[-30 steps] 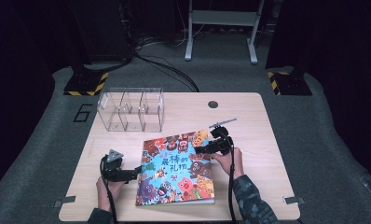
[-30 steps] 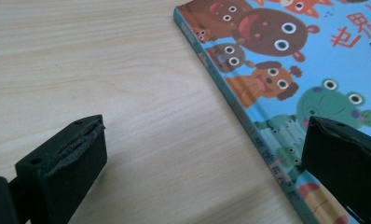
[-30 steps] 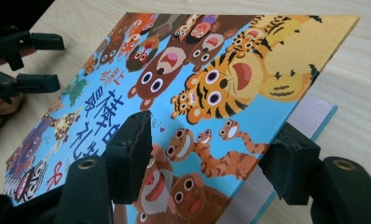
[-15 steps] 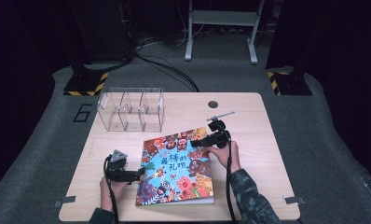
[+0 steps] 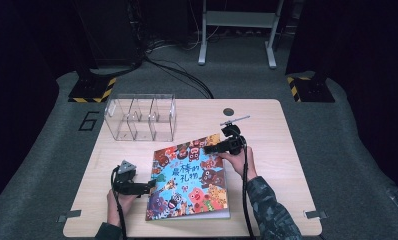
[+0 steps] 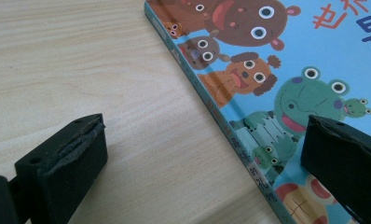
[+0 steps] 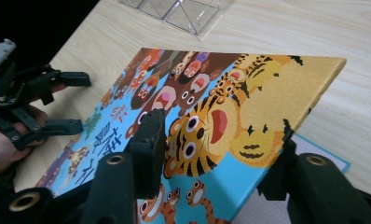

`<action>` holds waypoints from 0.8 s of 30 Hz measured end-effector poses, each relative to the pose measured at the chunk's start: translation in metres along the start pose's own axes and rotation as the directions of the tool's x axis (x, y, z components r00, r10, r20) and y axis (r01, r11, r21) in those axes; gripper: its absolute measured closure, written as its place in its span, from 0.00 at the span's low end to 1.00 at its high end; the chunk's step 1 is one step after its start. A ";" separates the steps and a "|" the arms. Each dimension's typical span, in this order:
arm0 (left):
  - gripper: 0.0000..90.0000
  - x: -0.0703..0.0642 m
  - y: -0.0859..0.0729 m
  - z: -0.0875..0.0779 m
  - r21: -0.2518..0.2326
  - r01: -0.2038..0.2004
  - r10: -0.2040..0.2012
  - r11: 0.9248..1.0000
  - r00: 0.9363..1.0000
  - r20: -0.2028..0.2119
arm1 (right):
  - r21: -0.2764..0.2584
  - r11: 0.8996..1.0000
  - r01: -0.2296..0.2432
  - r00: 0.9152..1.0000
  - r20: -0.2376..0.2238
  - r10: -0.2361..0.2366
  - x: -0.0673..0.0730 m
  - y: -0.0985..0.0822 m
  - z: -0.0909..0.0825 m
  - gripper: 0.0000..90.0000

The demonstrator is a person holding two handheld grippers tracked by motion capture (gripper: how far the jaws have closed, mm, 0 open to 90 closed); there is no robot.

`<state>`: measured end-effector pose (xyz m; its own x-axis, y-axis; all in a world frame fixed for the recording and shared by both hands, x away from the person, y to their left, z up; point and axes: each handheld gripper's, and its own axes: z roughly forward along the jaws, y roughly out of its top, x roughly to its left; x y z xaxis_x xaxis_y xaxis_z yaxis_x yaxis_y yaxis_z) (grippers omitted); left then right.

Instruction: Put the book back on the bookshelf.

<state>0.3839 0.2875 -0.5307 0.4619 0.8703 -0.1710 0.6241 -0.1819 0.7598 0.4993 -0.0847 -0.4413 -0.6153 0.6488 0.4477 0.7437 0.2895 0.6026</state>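
Right gripper view has my right gripper (image 7: 211, 163) pinching the front cover (image 7: 249, 93) of the picture book (image 5: 189, 175), one finger on top of the tiger art, the other underneath, so that corner is tilted up off the page below. Over on the far side of those fingers you can see my left gripper (image 5: 144, 186) sitting at the book's spine edge, fingers spread wide and holding nothing. From its own camera one finger is over bare bench (image 6: 81, 70) and the other over the frog drawing, spine running between them. Beyond both sets of fingers sits a clear plastic divided box (image 5: 139, 117), and as far as I can tell its compartments are empty.
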 end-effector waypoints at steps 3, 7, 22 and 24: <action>0.00 0.002 0.001 0.000 0.005 -0.007 0.007 1.000 1.000 0.007 | -0.020 1.000 0.017 1.000 -0.021 -0.018 0.001 0.000 -0.002 0.62; 0.01 0.005 0.004 0.001 0.015 -0.003 0.003 1.000 1.000 0.003 | -0.050 0.998 0.043 0.998 -0.038 -0.045 0.005 0.000 -0.004 0.65; 0.00 0.009 0.015 -0.004 -0.004 0.077 -0.076 0.997 0.989 0.130 | -0.141 0.976 0.167 0.983 -0.048 -0.176 0.017 -0.001 -0.010 0.68; 0.00 0.006 0.019 -0.003 -0.006 0.076 -0.075 0.997 0.988 0.132 | -0.137 0.977 0.160 0.984 -0.052 -0.169 0.016 -0.001 -0.010 0.68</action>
<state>0.3965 0.2911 -0.5153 0.4930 0.8133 -0.3089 0.6538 -0.1120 0.7483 0.4854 -0.0816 -0.4279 -0.7449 0.5529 0.3735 0.5924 0.2904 0.7515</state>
